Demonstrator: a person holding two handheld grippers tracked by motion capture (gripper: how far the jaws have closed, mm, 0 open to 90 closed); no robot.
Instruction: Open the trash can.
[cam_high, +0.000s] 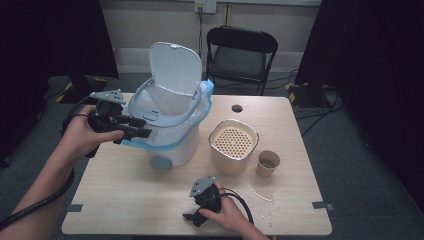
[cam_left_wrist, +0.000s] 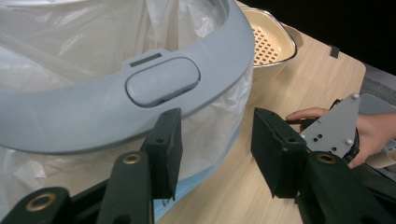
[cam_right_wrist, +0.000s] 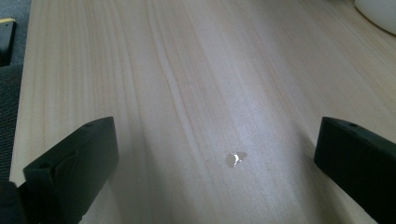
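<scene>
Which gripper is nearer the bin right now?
Left. The left gripper is at the bin rim, jaws apart; the right gripper rests near the table's front edge.

Black fingers, grey three-cornered plates

A recording studio: black curtains and taped floor cables.

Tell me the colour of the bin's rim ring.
Light grey-blue; the rim ring shows best in the left gripper view, above the white bag liner.
</scene>
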